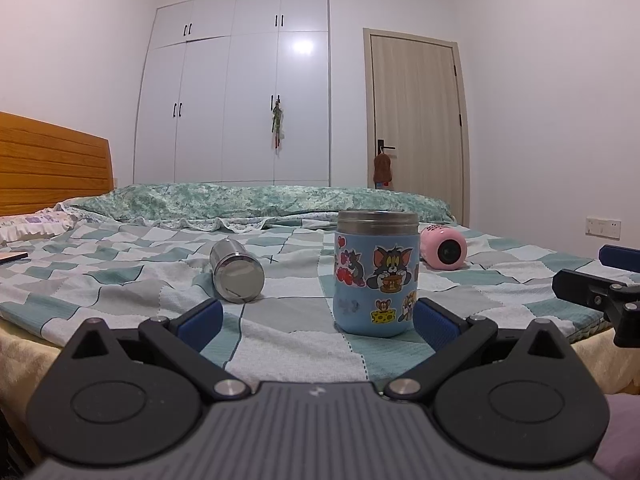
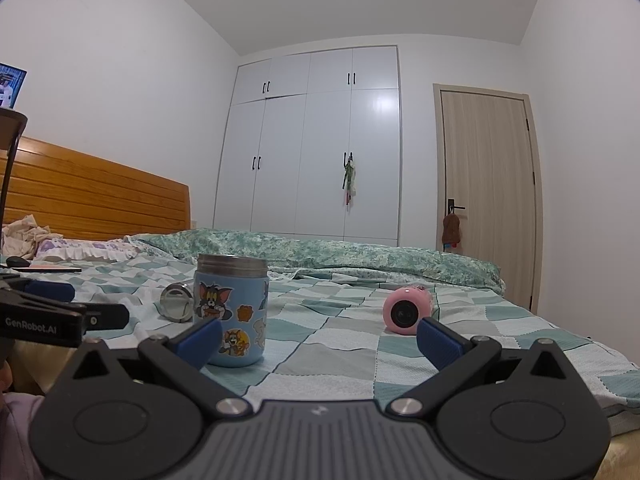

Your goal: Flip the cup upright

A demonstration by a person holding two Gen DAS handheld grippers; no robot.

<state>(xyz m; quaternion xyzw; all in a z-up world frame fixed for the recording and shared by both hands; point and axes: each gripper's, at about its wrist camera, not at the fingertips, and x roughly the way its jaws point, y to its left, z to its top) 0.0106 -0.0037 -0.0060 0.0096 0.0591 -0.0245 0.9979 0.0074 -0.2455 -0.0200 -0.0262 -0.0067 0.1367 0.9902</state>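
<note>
A blue cartoon-sticker cup point(image 1: 376, 274) with a steel rim stands upright on the checked bedspread point(image 1: 120, 264); it shows in the right wrist view point(image 2: 231, 310) too. A steel cup point(image 1: 237, 271) lies on its side to its left point(image 2: 176, 303). A pink cup point(image 1: 444, 247) lies on its side to the right point(image 2: 406, 310). My left gripper point(image 1: 316, 320) is open and empty, its right fingertip point(image 1: 434, 322) next to the blue cup. My right gripper point(image 2: 320, 340) is open and empty between the blue and pink cups.
A wooden headboard point(image 1: 52, 168) stands at the left, a folded green quilt point(image 1: 260, 200) lies across the far side of the bed. White wardrobe point(image 1: 236, 100) and a door point(image 1: 416, 120) are behind. A phone point(image 2: 48, 269) lies near the pillow.
</note>
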